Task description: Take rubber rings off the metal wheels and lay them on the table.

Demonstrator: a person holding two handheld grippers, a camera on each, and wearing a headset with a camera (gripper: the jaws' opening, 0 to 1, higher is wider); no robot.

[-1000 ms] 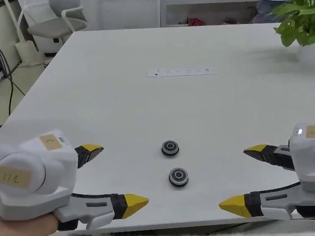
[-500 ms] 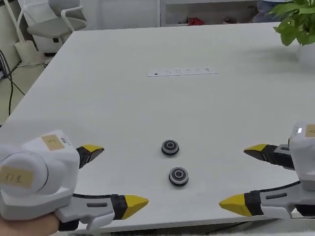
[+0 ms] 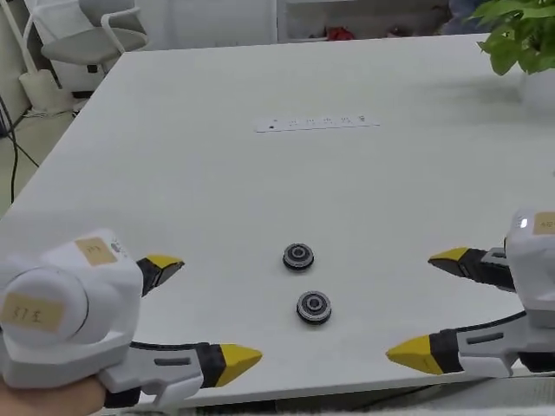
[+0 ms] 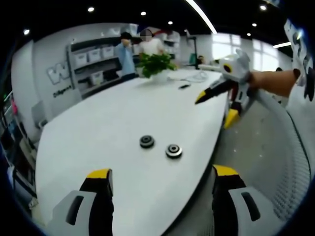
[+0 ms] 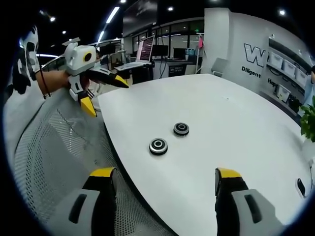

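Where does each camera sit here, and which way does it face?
Head view: on the headset, looking forward and down at the table, near wheel and far wheel; left gripper and right gripper enter from below.
Left gripper view: on the left gripper, facing rightward across the table edge; own open jaws below, right gripper in a hand beyond.
Right gripper view: on the right gripper, facing leftward; own open jaws below, left gripper beyond.
Shared: gripper views face each other, wheels between.
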